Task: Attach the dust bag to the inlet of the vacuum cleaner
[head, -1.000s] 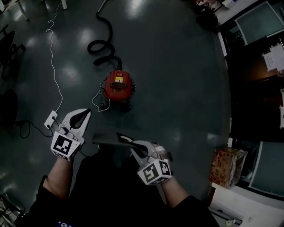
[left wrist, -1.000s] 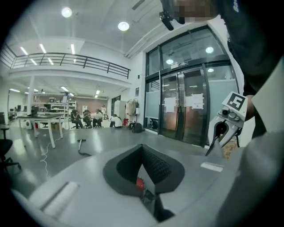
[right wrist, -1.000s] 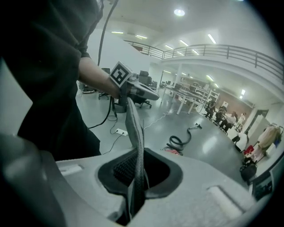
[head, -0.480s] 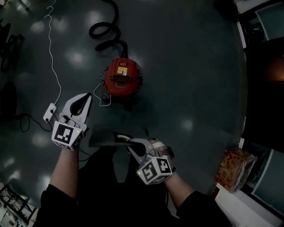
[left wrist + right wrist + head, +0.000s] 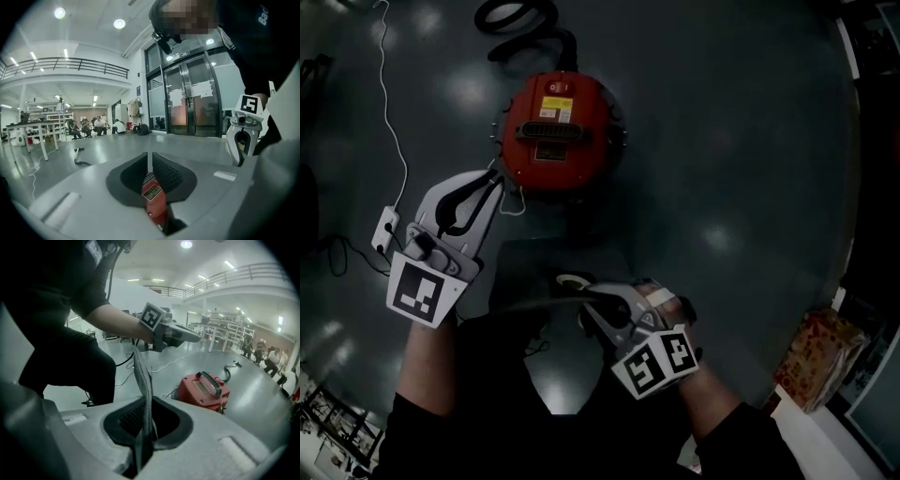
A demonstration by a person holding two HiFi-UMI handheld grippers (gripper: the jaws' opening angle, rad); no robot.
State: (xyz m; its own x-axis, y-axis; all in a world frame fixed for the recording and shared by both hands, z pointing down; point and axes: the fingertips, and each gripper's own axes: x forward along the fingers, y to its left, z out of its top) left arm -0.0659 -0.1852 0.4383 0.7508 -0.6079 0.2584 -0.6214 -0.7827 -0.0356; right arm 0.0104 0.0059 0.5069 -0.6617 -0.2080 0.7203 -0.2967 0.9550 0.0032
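The red vacuum cleaner (image 5: 558, 131) stands on the dark floor, its lid and black handle on top. My left gripper (image 5: 494, 180) hovers at its left side. Its jaws are opening a crack with nothing between them, and the red body (image 5: 153, 201) shows through the slit of the left gripper (image 5: 149, 161). My right gripper (image 5: 584, 305) is shut on the edge of the flat dark dust bag (image 5: 534, 277), held above the floor in front of the vacuum. In the right gripper view the bag (image 5: 142, 376) rises out of the right gripper (image 5: 145, 413), with the vacuum (image 5: 204, 390) beyond.
A black hose (image 5: 520, 19) coils behind the vacuum. A white cable (image 5: 389, 103) runs to a power strip (image 5: 384, 230) on the left. A wrapped box (image 5: 820, 361) sits at the right. Glass doors (image 5: 187, 101) and distant people at tables (image 5: 93, 126) show in the left gripper view.
Both grippers and the head camera have come down and forward towards the vacuum, which looks larger and nearer. The left gripper's tips now reach its left side. The bag stays in the right gripper.
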